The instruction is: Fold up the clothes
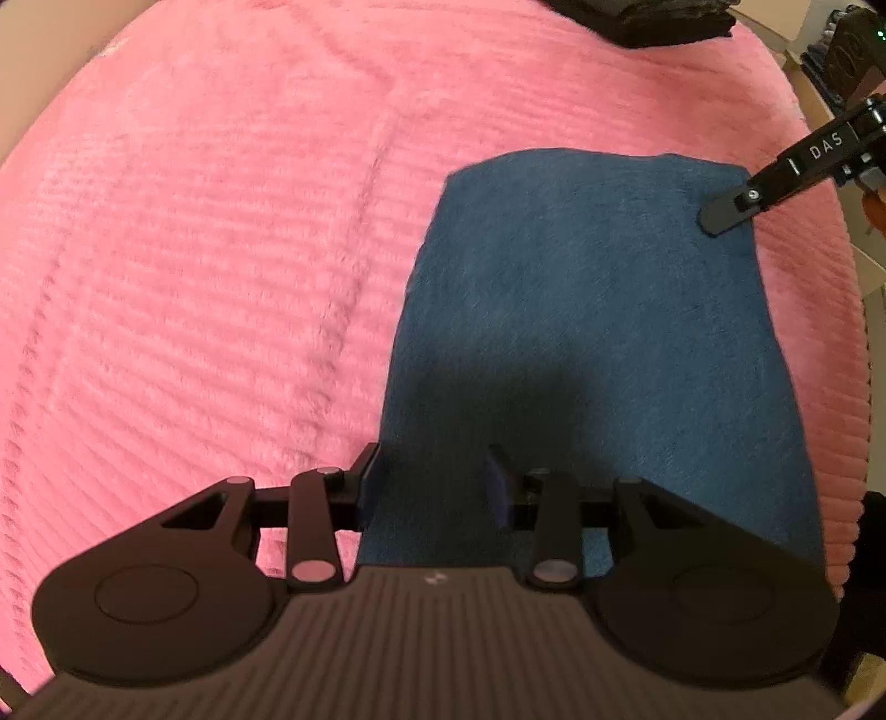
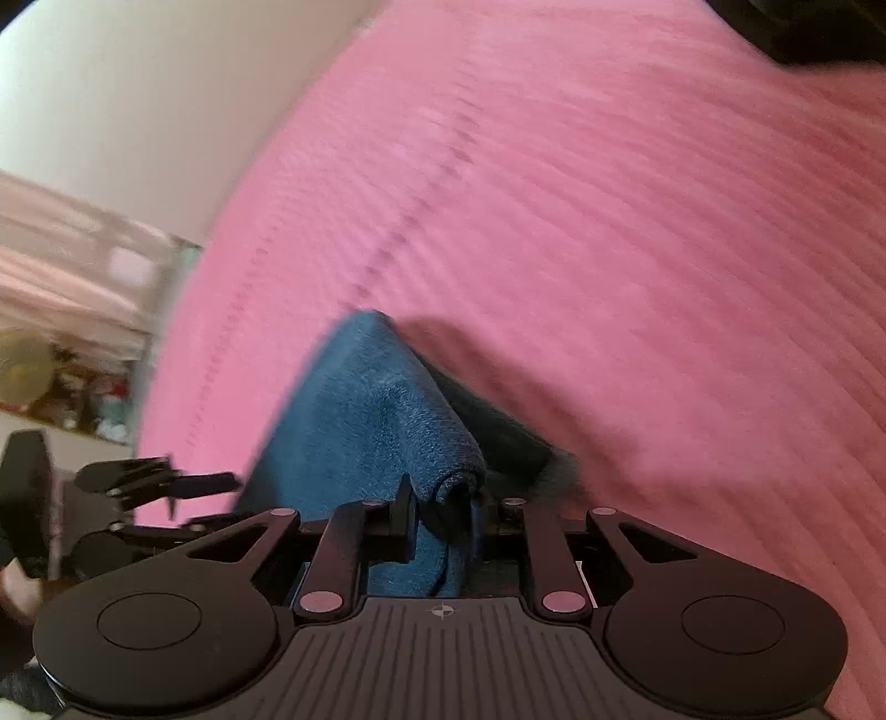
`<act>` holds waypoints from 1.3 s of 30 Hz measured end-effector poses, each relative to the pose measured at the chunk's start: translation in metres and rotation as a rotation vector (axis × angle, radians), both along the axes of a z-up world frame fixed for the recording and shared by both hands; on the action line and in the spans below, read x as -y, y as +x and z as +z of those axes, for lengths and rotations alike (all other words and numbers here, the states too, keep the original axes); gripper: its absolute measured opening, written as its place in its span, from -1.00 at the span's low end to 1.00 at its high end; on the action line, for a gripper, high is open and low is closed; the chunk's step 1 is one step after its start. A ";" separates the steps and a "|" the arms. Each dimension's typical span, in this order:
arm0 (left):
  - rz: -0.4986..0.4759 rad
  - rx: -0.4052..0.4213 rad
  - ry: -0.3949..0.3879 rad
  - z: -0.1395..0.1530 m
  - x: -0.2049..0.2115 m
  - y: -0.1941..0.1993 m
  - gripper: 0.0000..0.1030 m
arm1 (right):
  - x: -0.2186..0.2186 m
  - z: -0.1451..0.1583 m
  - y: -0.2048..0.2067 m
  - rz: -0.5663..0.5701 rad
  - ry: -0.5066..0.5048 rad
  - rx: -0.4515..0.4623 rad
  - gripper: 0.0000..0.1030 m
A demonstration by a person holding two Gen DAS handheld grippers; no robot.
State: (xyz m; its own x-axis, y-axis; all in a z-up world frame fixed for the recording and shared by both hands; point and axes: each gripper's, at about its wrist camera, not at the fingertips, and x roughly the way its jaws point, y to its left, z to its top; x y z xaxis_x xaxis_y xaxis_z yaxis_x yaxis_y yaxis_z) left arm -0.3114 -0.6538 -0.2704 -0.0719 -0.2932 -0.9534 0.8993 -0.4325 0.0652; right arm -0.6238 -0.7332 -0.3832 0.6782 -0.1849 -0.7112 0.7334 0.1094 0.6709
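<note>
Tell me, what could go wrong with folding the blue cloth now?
The right gripper pinches only a bunched corner of the blue cloth, so it might slip out. The left gripper straddles the near edge with jaws apart; closing there could also catch the fuzzy pink blanket.

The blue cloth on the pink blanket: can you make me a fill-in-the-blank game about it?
1. The blue cloth lies on a ____ blanket.
2. The right gripper has its jaws shut on the cloth's folded ____.
3. Dark clothes sit at the blanket's ____ edge.

Missing words: pink; corner; far
</note>
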 end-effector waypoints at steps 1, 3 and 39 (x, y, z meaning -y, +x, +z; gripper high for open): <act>0.009 0.001 0.001 -0.002 0.000 0.000 -0.34 | -0.001 -0.001 -0.001 -0.002 0.008 -0.004 -0.70; 0.025 -0.001 0.005 -0.008 0.000 0.000 -0.34 | -0.002 0.008 0.005 0.030 -0.023 0.010 -0.70; 0.327 -0.261 0.092 -0.025 -0.033 0.057 -0.14 | 0.055 0.022 0.016 0.006 -0.125 0.041 -0.30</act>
